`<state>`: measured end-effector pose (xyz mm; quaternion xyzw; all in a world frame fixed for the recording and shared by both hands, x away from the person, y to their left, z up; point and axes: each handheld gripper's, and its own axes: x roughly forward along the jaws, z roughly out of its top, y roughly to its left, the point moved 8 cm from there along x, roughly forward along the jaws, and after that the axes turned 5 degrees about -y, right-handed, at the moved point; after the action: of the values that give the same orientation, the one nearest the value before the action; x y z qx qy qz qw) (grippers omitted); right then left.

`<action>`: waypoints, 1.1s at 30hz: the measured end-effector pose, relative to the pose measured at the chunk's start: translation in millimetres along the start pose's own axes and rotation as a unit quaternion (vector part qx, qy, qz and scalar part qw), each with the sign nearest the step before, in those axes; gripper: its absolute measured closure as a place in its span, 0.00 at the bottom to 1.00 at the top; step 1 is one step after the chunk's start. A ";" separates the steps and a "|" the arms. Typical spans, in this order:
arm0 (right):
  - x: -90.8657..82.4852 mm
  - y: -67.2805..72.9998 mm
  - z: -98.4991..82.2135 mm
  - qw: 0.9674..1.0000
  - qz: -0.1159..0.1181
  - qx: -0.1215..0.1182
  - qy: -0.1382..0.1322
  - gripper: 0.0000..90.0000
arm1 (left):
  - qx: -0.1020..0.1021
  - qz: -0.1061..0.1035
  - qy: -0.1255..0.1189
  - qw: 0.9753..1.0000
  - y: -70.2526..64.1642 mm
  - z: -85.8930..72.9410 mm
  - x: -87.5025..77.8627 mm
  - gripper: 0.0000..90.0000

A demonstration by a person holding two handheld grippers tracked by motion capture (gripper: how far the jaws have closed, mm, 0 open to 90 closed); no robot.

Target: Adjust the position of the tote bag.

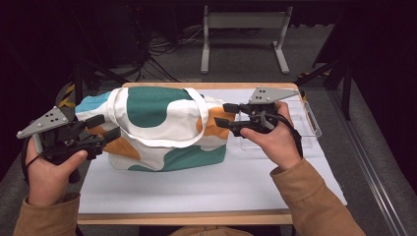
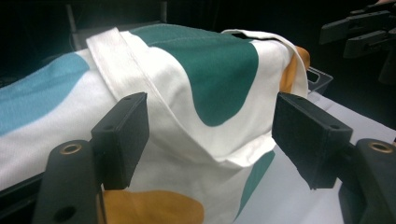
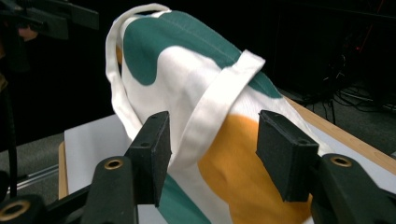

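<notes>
A cloth tote bag point(image 1: 162, 128), white with green, orange and blue patches, lies on its side across the white mat point(image 1: 196, 187). Its white handle strap point(image 1: 194, 140) loops over the top face. At the bag's left end my left gripper point(image 1: 108, 127) is open, its pads apart from the cloth. The left gripper view has the bag point(image 2: 219, 70) and strap point(image 2: 140, 79) just beyond the spread jaws of that gripper point(image 2: 212, 135). My right gripper point(image 1: 222, 115) hovers open at the bag's right end. Seen from the right gripper point(image 3: 217, 149), the orange patch point(image 3: 233, 163) lies beyond the jaws, untouched.
A clear plastic tray point(image 1: 307, 125) sits at the mat's right edge behind my right hand. The wooden table edge point(image 1: 187, 216) runs along the front. Beyond the table, a metal stand point(image 1: 243, 29) and cables lie on the floor.
</notes>
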<state>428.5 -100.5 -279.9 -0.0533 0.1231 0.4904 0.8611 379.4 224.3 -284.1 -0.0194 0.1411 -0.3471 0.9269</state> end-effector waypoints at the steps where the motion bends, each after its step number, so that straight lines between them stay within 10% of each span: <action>1: 3.0 -1.4 2.4 1.000 -0.001 0.004 0.000 0.50 | 0.003 0.005 -0.001 1.000 1.0 2.2 1.2 0.31; 15: 54.1 -21.5 24.5 0.999 -0.016 0.042 0.010 0.48 | -0.007 0.034 -0.013 0.999 21.8 24.6 24.9 0.33; 30: 80.3 -28.2 21.1 0.996 -0.020 0.086 0.025 0.44 | 0.011 0.011 -0.015 1.000 2.5 14.1 11.2 0.32; 33: 81.6 -26.9 20.7 0.995 -0.012 0.092 0.032 0.57 | 0.016 0.006 -0.011 1.000 -2.1 10.9 7.3 0.33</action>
<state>494.7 -42.1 -282.3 0.0092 0.1945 0.4648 0.8637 386.4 217.4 -275.1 -0.0071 0.1254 -0.3434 0.9308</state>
